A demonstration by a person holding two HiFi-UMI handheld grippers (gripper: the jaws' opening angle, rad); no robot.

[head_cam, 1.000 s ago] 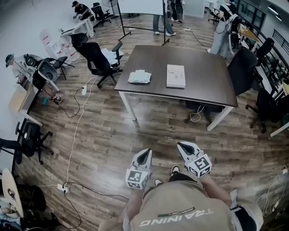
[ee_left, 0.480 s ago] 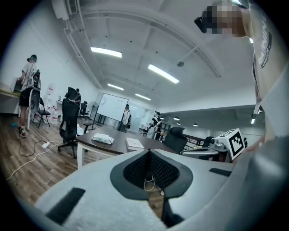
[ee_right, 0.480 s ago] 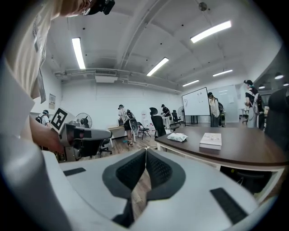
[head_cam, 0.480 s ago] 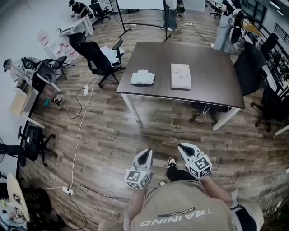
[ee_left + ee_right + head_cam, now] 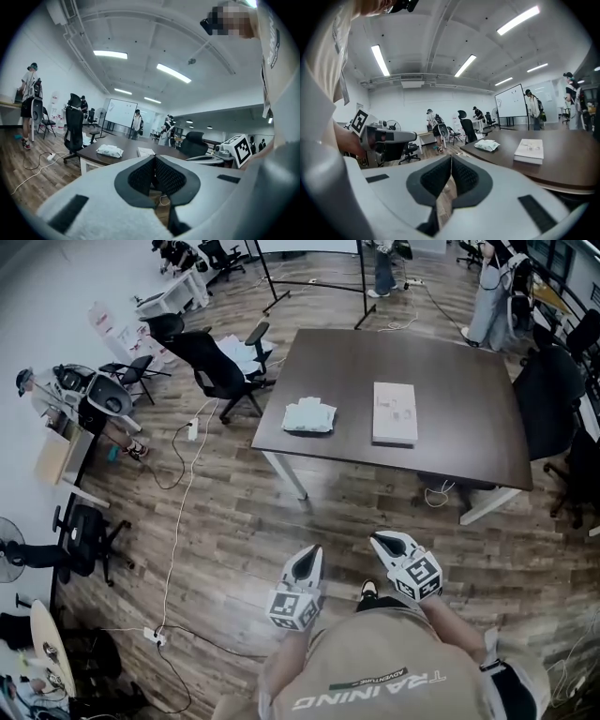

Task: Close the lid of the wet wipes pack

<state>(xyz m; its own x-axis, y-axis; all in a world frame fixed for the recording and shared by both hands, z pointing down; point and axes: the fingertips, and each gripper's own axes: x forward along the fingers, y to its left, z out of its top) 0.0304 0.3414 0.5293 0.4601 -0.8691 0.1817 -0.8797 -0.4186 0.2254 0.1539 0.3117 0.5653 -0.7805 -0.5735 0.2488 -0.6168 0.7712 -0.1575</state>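
In the head view the wet wipes pack (image 5: 309,415) lies near the left edge of the dark table (image 5: 450,442), beside a flat white box (image 5: 395,412). It is well apart from the left gripper (image 5: 307,555) and right gripper (image 5: 382,541), whose jaw gaps are unreadable here and whose hands the person's torso cuts off. The left gripper view shows its jaws together on nothing, with the pack beyond them and its lid too small to judge. The right gripper view shows those jaws likewise together and empty, the pack and box farther off on the tabletop.
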